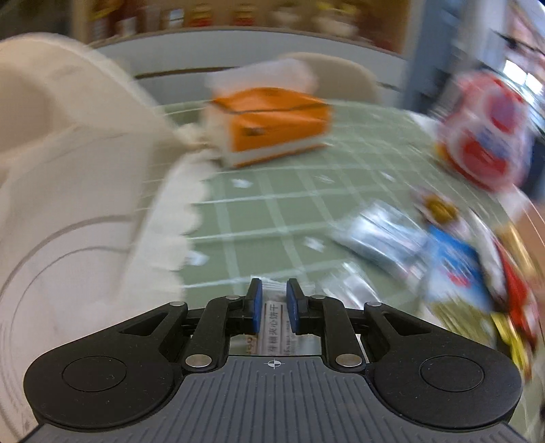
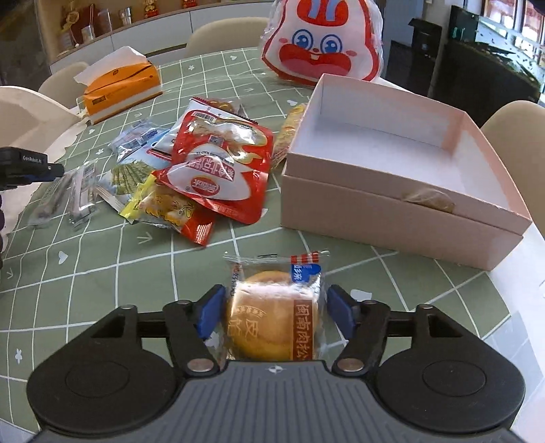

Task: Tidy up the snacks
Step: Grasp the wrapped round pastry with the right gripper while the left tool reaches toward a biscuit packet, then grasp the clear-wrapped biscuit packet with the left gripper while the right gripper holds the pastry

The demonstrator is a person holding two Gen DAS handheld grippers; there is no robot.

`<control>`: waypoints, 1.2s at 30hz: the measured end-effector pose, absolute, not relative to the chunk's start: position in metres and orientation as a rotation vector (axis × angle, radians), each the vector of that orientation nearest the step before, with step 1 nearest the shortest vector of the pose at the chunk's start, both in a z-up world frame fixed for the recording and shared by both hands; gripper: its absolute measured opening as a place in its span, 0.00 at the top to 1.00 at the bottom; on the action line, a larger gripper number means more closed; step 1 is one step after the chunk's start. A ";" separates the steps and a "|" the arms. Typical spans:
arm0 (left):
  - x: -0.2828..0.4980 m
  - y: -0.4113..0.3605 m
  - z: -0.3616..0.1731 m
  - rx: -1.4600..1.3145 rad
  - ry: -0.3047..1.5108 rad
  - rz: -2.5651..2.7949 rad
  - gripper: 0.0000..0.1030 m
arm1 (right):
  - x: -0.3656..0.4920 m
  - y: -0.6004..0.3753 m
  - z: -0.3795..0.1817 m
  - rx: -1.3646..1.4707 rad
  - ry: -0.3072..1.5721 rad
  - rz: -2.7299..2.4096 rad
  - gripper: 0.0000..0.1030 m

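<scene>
Clamping a slim biscuit packet point(image 1: 272, 323) in your left gripper point(image 1: 273, 300), you hold your right gripper point(image 2: 276, 306) loosely open around the wrapped pastry point(image 2: 276, 317) on the green tablecloth point(image 2: 102, 272) before the pink box point(image 2: 391, 204).

A table point(image 2: 102, 272) under a green cloth with a white grid and small white marks fills most of the right wrist view. Cream chairs point(image 2: 224, 34) stand at its far edge in the upper middle, another point(image 2: 511, 119) at right. A long shelf point(image 2: 102, 24) of jars runs along the upper left. Dark cabinets point(image 2: 477, 51) and bright windows point(image 2: 511, 20) sit upper right.
</scene>
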State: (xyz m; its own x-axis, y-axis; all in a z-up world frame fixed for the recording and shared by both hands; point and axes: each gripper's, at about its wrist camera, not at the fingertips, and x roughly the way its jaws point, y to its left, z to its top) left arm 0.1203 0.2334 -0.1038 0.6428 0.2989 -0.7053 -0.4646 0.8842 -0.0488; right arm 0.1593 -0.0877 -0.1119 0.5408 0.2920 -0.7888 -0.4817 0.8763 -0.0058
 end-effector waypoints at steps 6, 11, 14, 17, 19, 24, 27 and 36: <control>0.101 0.197 -0.102 -0.118 0.793 0.284 0.82 | 0.155 -0.085 -0.116 -0.230 0.859 0.458 0.22; 0.073 0.175 -0.101 -0.139 0.813 0.169 0.82 | 0.152 -0.084 -0.118 -0.226 0.847 0.457 0.15; 0.059 0.161 -0.101 -0.147 0.819 0.089 0.82 | 0.150 -0.083 -0.121 -0.228 0.835 0.467 0.10; 0.050 0.157 -0.102 -0.195 0.821 0.072 0.81 | 0.148 -0.083 -0.125 -0.223 0.817 0.470 0.02; 0.045 0.160 -0.101 -0.242 0.822 0.105 0.79 | 0.146 -0.083 -0.127 -0.219 0.800 0.466 0.00; 0.037 0.179 -0.099 -0.407 0.839 0.217 0.79 | 0.143 -0.084 -0.129 -0.216 0.771 0.466 0.00; 0.033 0.189 -0.102 -0.522 0.865 0.272 0.79 | 0.142 -0.085 -0.130 -0.215 0.758 0.471 0.00; 0.029 0.189 -0.100 -0.577 0.844 0.338 0.79 | 0.140 -0.087 -0.131 -0.211 0.740 0.477 0.00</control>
